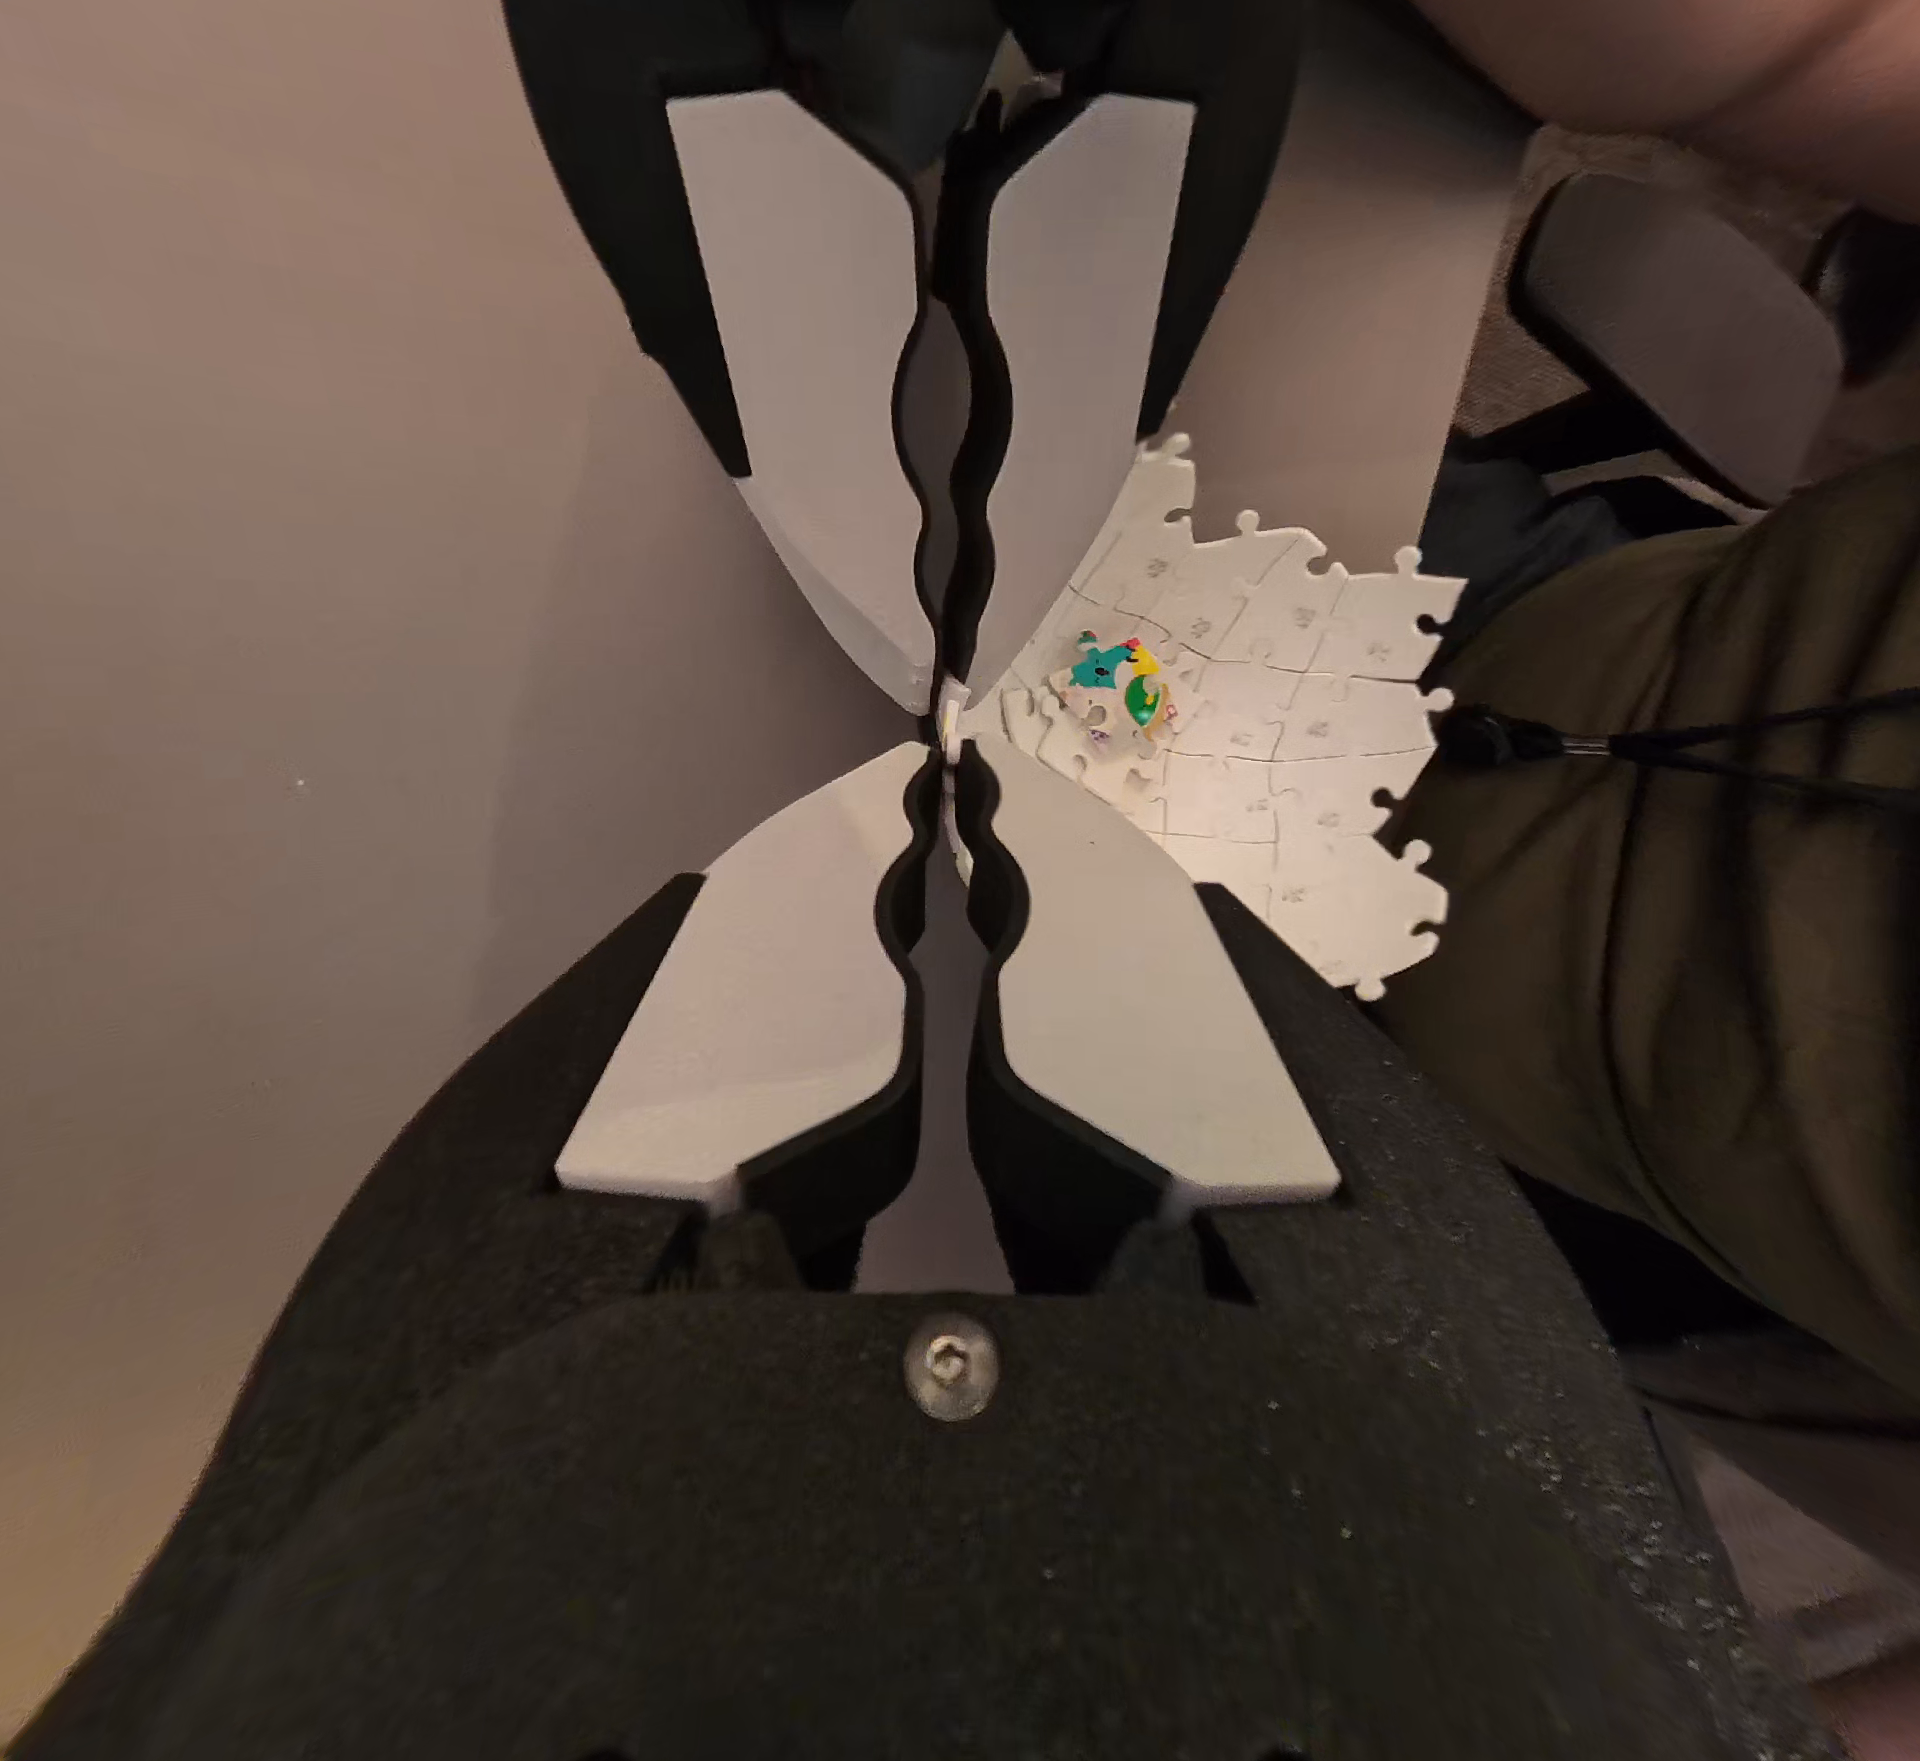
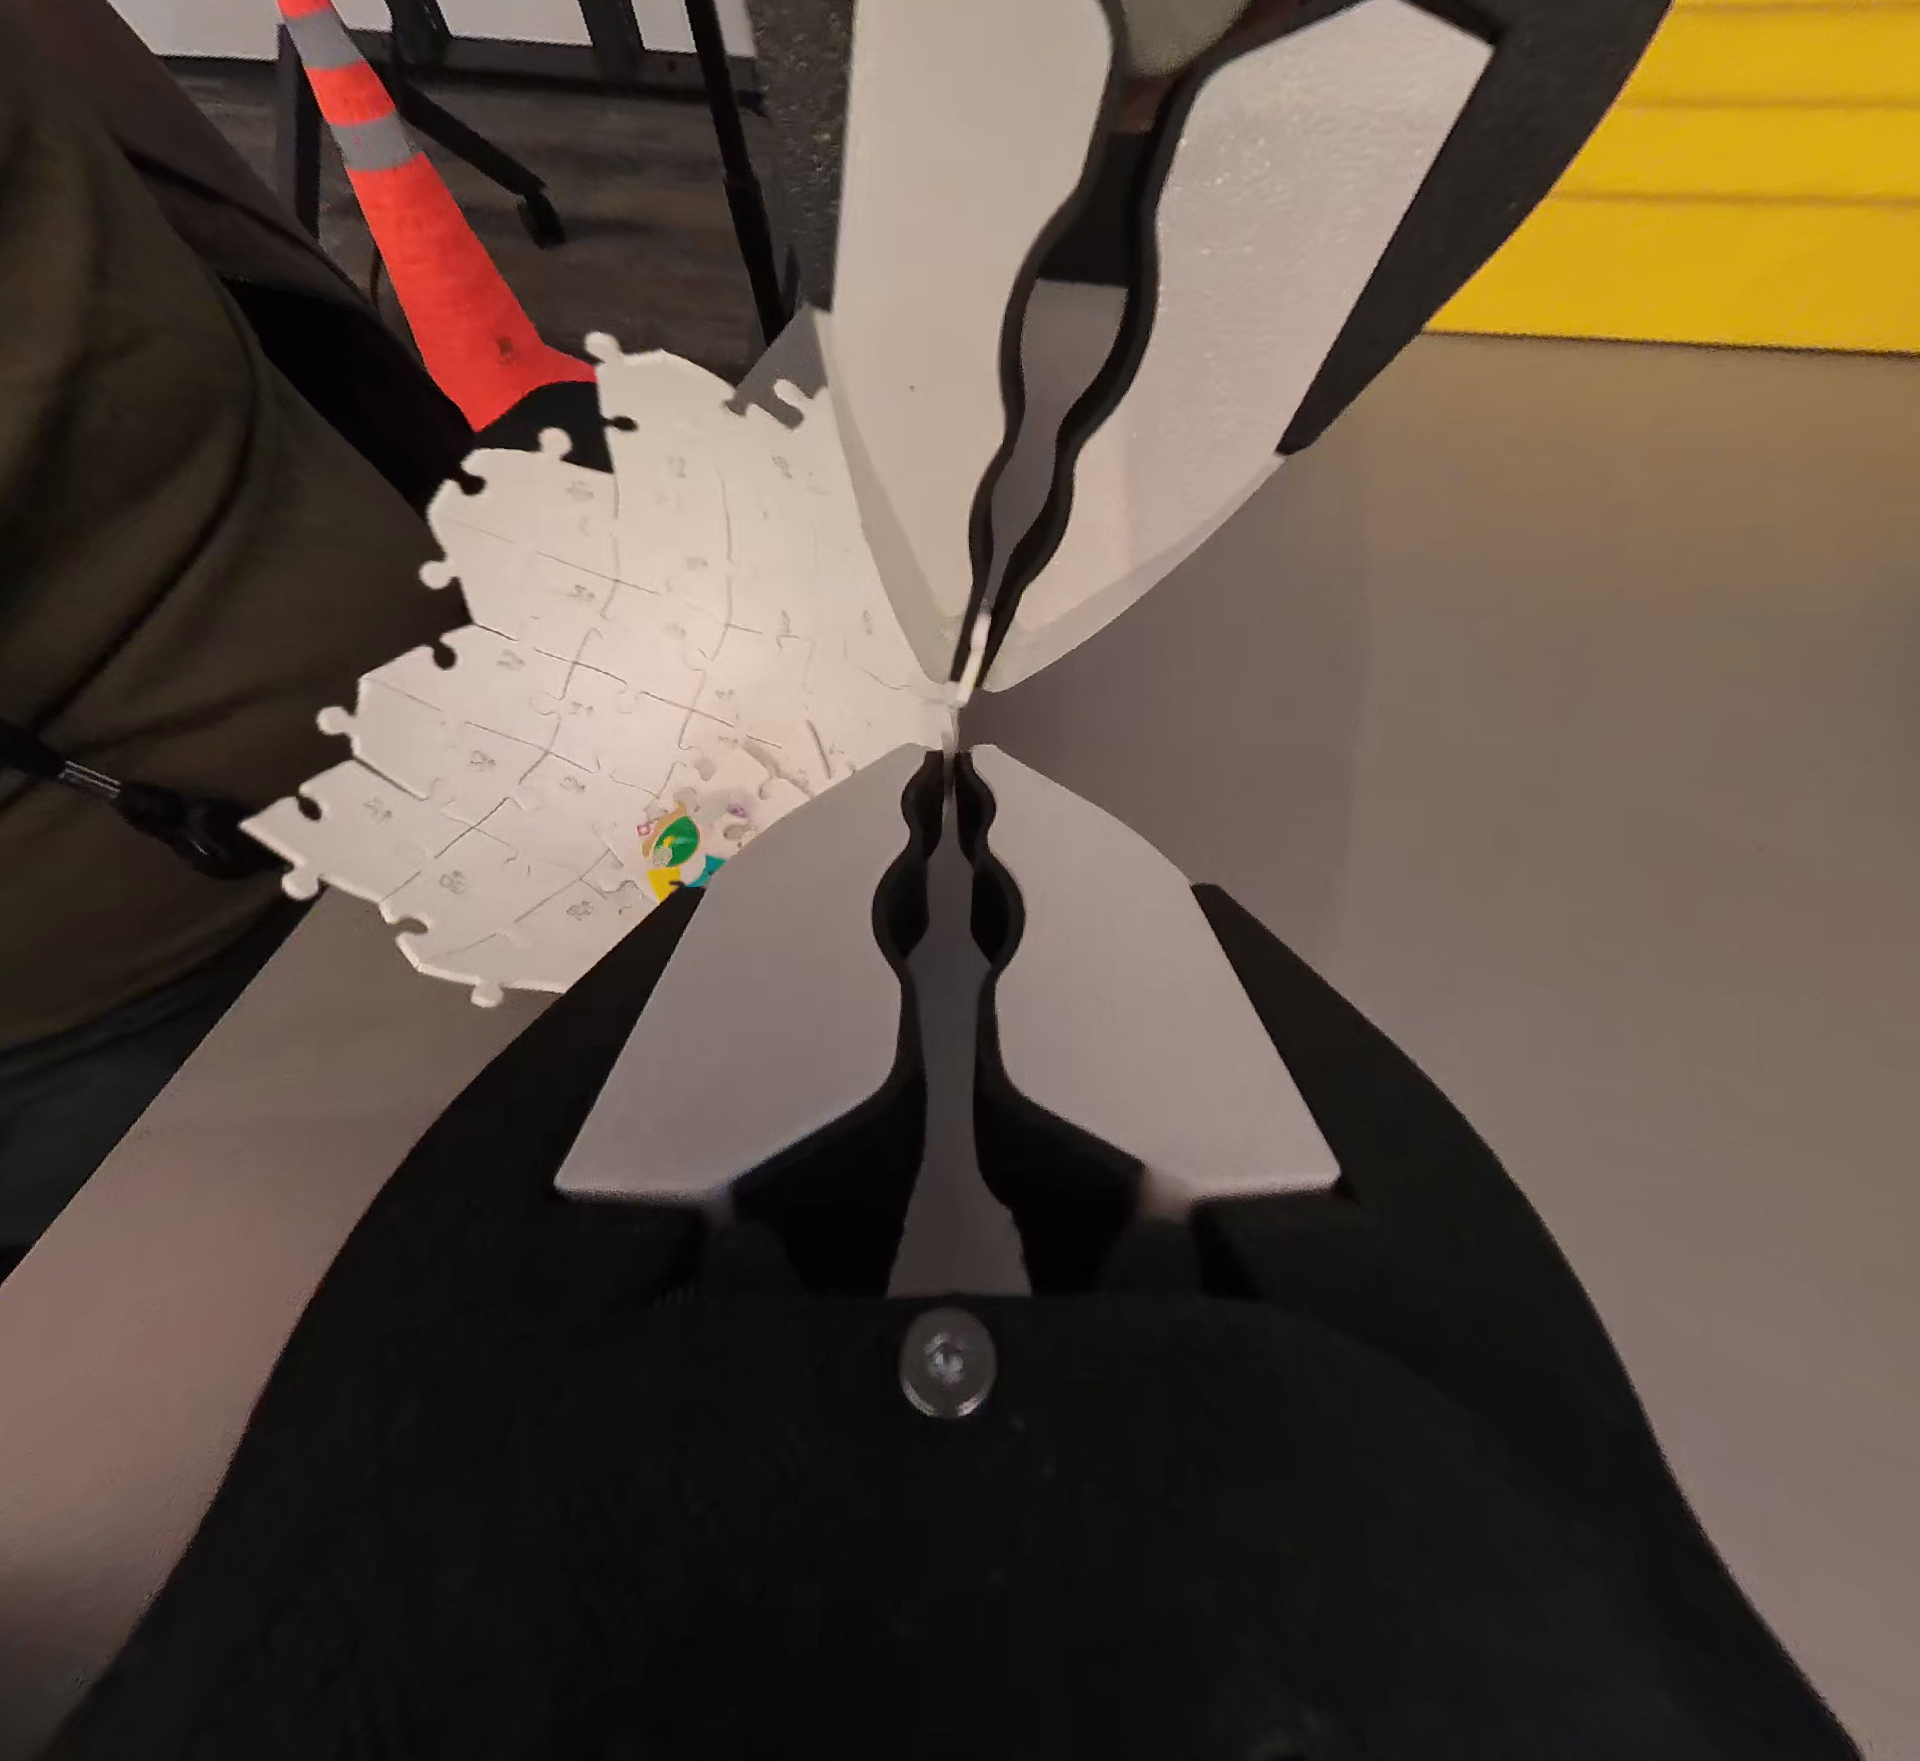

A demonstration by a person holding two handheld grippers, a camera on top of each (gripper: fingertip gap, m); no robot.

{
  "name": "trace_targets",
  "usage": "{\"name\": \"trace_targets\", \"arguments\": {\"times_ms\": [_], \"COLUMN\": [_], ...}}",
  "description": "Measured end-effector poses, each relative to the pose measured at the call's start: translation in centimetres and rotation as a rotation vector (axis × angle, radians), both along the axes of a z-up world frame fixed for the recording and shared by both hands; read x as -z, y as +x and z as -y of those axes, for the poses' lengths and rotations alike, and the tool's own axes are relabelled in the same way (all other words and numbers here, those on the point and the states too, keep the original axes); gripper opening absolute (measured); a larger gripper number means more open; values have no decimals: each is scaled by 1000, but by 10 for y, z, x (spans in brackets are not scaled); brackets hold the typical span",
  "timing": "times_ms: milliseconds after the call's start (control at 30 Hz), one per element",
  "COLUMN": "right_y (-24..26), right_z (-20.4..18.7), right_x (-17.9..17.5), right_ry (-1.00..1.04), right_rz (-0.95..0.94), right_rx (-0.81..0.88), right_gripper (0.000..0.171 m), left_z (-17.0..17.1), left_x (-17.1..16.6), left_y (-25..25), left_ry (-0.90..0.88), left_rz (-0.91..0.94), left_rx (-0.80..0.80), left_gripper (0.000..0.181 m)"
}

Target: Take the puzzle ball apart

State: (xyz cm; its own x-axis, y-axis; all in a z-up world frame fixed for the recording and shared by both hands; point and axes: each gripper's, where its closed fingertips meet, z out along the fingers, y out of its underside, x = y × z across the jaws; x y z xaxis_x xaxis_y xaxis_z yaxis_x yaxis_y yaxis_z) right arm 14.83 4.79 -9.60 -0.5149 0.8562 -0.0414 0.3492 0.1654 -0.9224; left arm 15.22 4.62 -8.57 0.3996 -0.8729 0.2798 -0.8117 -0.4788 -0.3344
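In the left wrist view, your left hand-held gripper point(image 1: 951, 755) met your right hand-held gripper point(image 1: 948, 672) tip to tip, both pinching the puzzle ball point(image 1: 1278, 755), whose open white shell fanned toward three o'clock. In the right wrist view, the shell spread toward nine o'clock, above the grey worktop point(image 2: 1558, 776).

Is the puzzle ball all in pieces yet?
Not yet. The ball is already broken open: only a curved shell of joined pieces shows, with loose coloured pieces inside it. Both tongs, left and right, pinch its rim, seemingly working a piece loose. Many joined pieces remain to separate.
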Motion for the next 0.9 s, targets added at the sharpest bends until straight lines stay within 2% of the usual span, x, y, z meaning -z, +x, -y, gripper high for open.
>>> {"name": "trace_targets", "arguments": {"times_ms": [300, 467, 567, 733, 900], "right_y": [3, 5, 6, 3, 6], "right_z": [6, 7, 7, 5, -6], "right_x": [-18, -32, -37, -35, -52], "right_ry": [5, 0, -21, 14, -24], "right_rz": [-124, -215, -242, -236, -252], "right_rx": [-44, -53, -59, -41, 27], "right_gripper": [3, 3, 3, 3, 3], "left_z": [9, 10, 9, 8, -3], "left_x": [-18, -36, -41, -41, -57], "left_y": [5, 6, 7, 4, 3], "left_ry": [-180, -140, -44, -120, -79], "left_rz": [297, 543, 646, 760, 868], "left_rx": [109, 160, 167, 56, -61], "left_gripper": [2, 2, 2, 2, 2]}}
